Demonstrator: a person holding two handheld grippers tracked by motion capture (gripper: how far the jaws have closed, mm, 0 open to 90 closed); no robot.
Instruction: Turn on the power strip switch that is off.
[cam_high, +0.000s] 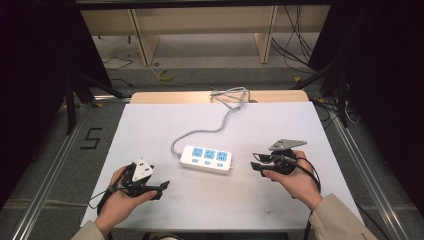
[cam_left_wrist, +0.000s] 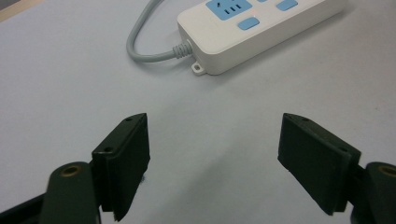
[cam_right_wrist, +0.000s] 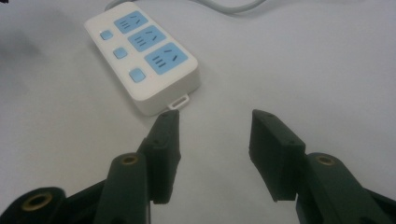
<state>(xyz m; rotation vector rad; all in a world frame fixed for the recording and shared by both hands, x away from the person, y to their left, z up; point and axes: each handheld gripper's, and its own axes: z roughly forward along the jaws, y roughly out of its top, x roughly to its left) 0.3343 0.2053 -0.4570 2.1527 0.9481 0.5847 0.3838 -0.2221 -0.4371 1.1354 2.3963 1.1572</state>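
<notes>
High view, white power strip (cam_high: 206, 158) mid-surface (cam_high: 150, 125), left gripper (cam_high: 159, 190) and right gripper (cam_high: 257, 166) either side, jaws apart, empty, grey cord (cam_high: 220, 120) running off the far edge, plug unseen.

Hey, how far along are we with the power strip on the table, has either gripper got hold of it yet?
Nothing looks done yet. The power strip lies flat on the white table, its grey cord trailing toward the far edge, all three sockets empty. In hand: the right gripper is open, jaws apart just short of the strip's end, gripping nothing. The left gripper is open too, farther off. Reaching and grasping the strip is still ahead.
</notes>
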